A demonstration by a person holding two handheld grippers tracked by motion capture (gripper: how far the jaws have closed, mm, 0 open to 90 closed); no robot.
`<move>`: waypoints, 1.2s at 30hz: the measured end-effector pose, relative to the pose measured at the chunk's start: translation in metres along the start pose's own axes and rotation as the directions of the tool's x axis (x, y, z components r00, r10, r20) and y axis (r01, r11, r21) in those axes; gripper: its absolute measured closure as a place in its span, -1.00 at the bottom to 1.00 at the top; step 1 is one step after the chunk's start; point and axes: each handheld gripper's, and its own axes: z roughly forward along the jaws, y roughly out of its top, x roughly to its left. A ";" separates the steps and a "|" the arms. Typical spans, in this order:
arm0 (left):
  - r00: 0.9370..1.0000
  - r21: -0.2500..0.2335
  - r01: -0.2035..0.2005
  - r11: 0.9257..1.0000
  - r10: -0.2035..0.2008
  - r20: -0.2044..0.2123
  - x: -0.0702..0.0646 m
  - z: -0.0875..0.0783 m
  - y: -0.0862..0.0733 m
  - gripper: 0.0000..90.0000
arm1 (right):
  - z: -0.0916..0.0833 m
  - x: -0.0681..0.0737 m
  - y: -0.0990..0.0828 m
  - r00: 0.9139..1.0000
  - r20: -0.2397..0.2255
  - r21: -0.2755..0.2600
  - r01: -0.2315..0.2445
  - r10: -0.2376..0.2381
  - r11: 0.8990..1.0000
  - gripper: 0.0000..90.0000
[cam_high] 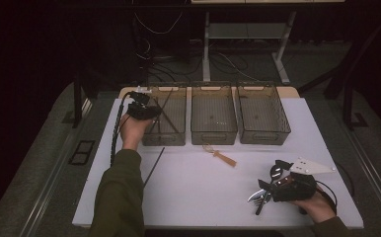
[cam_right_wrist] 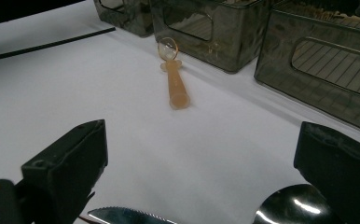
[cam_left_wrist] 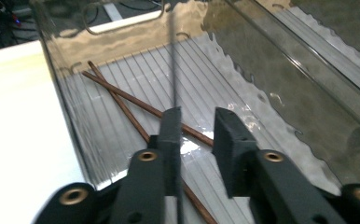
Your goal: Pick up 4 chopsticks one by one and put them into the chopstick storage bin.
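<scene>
Three bins: smoky plastic, in a row at the table's far edge.
Left bin point(cam_high: 171, 129): two brown chopsticks point(cam_left_wrist: 122, 95) lie crossed on its floor.
Left gripper point(cam_left_wrist: 197, 123): inside that bin, jaws slightly apart; a black chopstick point(cam_left_wrist: 174, 70) leans against the left pad, unclamped.
Loose chopstick point(cam_high: 154, 165): black, on the mat before the bin.
Small spoon point(cam_high: 220, 155): mid-table.
Right gripper point(cam_high: 263, 193): jaws wide, nothing gripped, over a knife point(cam_right_wrist: 127, 215) and metal spoon point(cam_right_wrist: 292, 207).

The tabletop point(cam_high: 188, 197) is white. Three bins near its far edge are smoky grey and half transparent; the left bin point(cam_left_wrist: 280, 93) has a striped floor and holds two reddish-brown chopsticks point(cam_left_wrist: 122, 100). The spoon point(cam_right_wrist: 173, 79) is pale orange. A thin black stick point(cam_high: 154, 165) lies near the left edge. The gripper jaws are black.
</scene>
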 end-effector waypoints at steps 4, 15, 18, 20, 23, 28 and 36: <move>1.000 -0.026 -0.009 1.000 0.010 0.022 -0.002 -0.006 0.002 0.35 | 0.001 0.001 0.000 1.000 -0.002 0.004 -0.003 0.003 1.000 -0.93; 0.995 -0.075 -0.029 0.997 0.036 0.094 -0.021 -0.033 -0.006 -0.19 | 0.000 0.001 0.000 1.000 0.001 0.008 0.000 0.000 1.000 -0.93; 0.994 -0.087 -0.033 0.996 0.042 0.105 -0.027 -0.042 -0.010 -0.27 | 0.002 0.000 0.000 1.000 0.005 0.012 0.002 -0.002 1.000 -0.93; 0.993 -0.084 -0.041 0.996 0.050 0.103 -0.032 -0.050 -0.014 -0.32 | 0.002 0.000 0.000 1.000 0.006 0.014 0.004 -0.004 1.000 -0.93; 0.993 -0.078 -0.051 0.996 0.059 0.099 -0.037 -0.058 -0.021 -0.33 | 0.002 0.001 0.000 1.000 0.005 0.017 0.003 -0.003 1.000 -0.93; 0.993 -0.034 -0.075 0.997 0.078 0.088 -0.048 -0.069 -0.040 -0.30 | 0.002 0.002 -0.001 1.000 0.007 0.019 0.008 -0.008 1.000 -0.93; 0.992 -0.012 -0.080 0.997 0.081 0.094 -0.060 -0.084 -0.081 -0.03 | 0.003 0.002 -0.001 1.000 0.007 0.022 0.008 -0.008 1.000 -0.93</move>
